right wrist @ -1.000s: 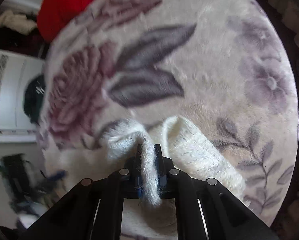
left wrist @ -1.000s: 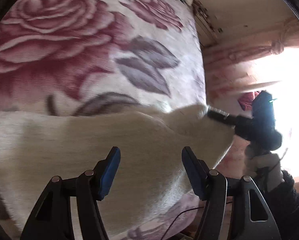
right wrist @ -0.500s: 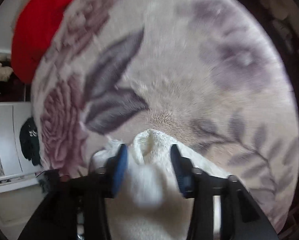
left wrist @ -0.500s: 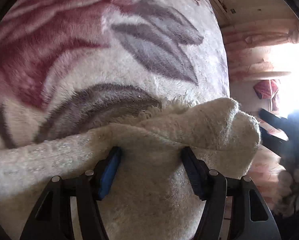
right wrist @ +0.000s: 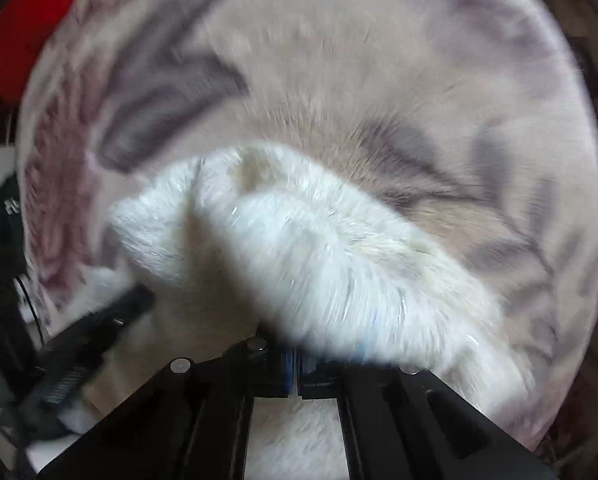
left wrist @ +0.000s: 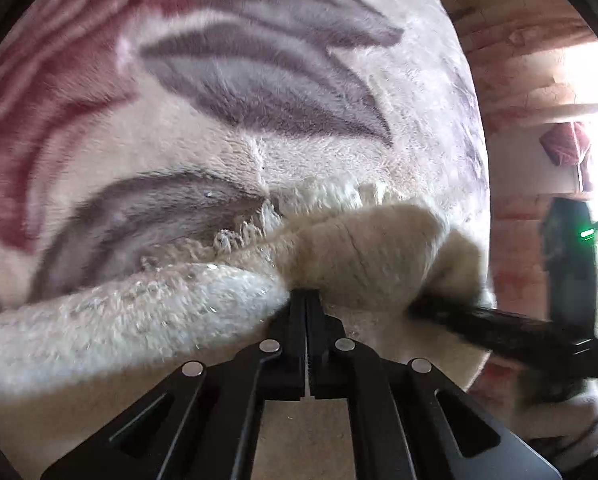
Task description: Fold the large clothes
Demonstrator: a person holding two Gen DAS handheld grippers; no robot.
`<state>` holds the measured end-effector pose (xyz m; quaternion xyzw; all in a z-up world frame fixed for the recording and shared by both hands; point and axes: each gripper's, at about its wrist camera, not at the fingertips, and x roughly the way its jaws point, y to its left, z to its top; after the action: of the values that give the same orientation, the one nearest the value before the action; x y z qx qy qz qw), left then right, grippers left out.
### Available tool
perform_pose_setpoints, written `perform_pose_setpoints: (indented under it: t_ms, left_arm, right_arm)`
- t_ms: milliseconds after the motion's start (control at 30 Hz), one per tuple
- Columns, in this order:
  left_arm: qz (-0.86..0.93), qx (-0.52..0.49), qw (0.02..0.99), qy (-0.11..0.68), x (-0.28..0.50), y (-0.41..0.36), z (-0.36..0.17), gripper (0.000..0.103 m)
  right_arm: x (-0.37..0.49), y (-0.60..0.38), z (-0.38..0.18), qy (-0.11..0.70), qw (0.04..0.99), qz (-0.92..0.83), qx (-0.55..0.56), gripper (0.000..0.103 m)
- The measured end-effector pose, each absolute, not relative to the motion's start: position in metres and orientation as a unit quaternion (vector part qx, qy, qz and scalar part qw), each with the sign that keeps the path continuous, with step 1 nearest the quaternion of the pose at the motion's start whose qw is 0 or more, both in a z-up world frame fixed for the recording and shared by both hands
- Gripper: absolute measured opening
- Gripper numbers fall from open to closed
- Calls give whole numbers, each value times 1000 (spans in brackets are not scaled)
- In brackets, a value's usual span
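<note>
One cream fuzzy garment (left wrist: 363, 256), one floral plush blanket (left wrist: 259, 80) and two claws are in view. The blanket, printed with pink roses and grey leaves, spreads ahead of both claws and fills most of each view; what it lies on cannot be told. The garment lies on the blanket, bunched into thick rolls directly at the claw tips.

In the left wrist view, the garment's fringed edge runs just ahead of the left claw (left wrist: 306, 300) from the left side toward a rounded fold ahead and to the right. The blanket's edge curves down the far right, with a pinkish wall and a bright window beyond it, so open room lies to the right. The left claw's jaws are pressed together with only a thin slit between them, pinching the garment at the base of that fold. The right claw (left wrist: 423, 308) enters from the right, its tip buried in the same fold, close beside the left claw.

In the blurred right wrist view, the right claw (right wrist: 295, 360) has its blue pads nearly touching, clamped on the garment, which mounds over and ahead of it. The left claw (right wrist: 139, 300) sits to the lower left. A red cloth (right wrist: 23, 32) lies beyond the blanket's far-left edge.
</note>
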<state>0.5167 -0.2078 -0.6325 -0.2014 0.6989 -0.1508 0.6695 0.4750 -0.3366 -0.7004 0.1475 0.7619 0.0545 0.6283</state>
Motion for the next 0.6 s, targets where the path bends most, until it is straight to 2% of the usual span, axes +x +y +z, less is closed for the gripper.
perform_pose_setpoints:
  t_ms: [100, 267, 400, 467, 500, 533, 567, 600]
  left_arm:
    - [-155, -221, 652, 708, 523, -205, -646, 4]
    - [-159, -196, 659, 709, 529, -211, -646, 4]
    - [-143, -156, 667, 714, 537, -223, -598, 4]
    - [-166, -170, 681, 692, 531, -223, -562, 7]
    - [-176, -174, 688, 683, 529, -224, -552, 10]
    - [-183, -175, 692, 676, 524, -226, -542, 23]
    - [-192, -177, 691, 674, 523, -229, -538, 35]
    - [-199, -170, 690, 675, 519, -234, -540, 36]
  right_arm:
    - [481, -326, -720, 772, 623, 49, 117, 0]
    - [488, -337, -737, 785, 595, 34, 170, 0]
    - [484, -352, -713, 778, 588, 60, 214, 0]
    - [471, -375, -683, 735, 612, 86, 280, 10]
    - [458, -391, -666, 706, 630, 93, 310, 29]
    - [440, -408, -650, 676, 645, 97, 344, 66]
    - [424, -421, -641, 657, 653, 92, 366, 84]
    - [410, -431, -637, 646, 660, 80, 375, 99]
